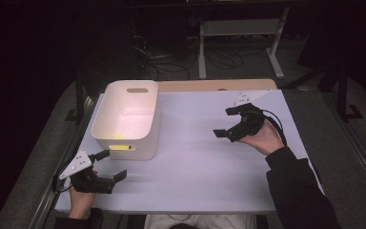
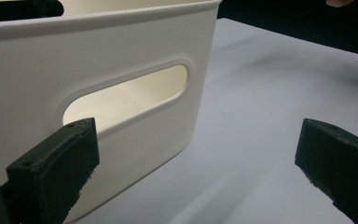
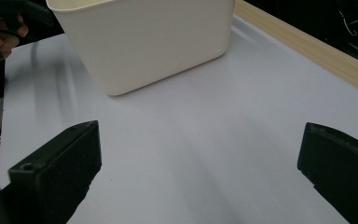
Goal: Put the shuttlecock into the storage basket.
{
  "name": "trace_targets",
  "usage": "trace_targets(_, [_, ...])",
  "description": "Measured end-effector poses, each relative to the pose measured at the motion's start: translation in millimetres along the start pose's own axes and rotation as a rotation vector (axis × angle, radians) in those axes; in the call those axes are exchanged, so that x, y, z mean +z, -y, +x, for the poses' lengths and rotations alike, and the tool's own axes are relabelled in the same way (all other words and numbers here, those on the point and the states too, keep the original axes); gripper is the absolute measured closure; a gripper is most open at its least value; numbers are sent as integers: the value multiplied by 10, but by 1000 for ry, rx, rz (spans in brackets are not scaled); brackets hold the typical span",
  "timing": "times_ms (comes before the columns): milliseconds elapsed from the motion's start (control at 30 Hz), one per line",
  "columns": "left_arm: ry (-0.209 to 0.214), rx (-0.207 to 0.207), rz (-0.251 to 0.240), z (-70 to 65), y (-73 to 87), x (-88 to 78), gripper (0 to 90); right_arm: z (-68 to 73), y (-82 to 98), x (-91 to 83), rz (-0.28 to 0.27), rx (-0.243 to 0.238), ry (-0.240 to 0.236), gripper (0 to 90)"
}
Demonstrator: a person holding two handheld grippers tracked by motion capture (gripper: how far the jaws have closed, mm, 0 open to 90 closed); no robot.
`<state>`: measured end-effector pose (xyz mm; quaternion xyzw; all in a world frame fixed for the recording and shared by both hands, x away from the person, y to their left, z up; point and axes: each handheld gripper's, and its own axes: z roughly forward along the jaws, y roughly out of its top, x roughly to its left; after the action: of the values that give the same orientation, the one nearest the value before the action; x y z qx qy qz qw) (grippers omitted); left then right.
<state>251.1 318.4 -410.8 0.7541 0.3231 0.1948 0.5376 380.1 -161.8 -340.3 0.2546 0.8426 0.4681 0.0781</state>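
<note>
Looking down from the high view, we see a cream plastic bin (image 1: 126, 119) standing upright on the left half of the white bench (image 1: 195, 162), its open top facing up and a slot handle cut into its near wall. Something yellow shows through that slot and on the bin's floor; we cannot tell what it is.

Our left tongs (image 1: 109, 165) sit at the near left corner of the bench, just beside the bin's near wall. They are spread wide and carry nothing. In the left gripper view one jaw is close in front of the handle slot (image 2: 126, 100), though we cannot tell whether it touches the wall, while the other jaw stands off over bare bench to the right of the bin.

Our right tongs (image 1: 225, 122) are held at the right side of the bench, well apart from the bin and pointing left toward it. They too are released, jaws wide with only bare bench between them. In the right gripper view the bin (image 3: 144, 42) stands beyond them.
</note>
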Motion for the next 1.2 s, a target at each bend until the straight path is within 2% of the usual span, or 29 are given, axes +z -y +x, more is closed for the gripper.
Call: trace_targets(1200, [0,1,3,1,1,1,0,5,548,-169,-50,55,26,0])
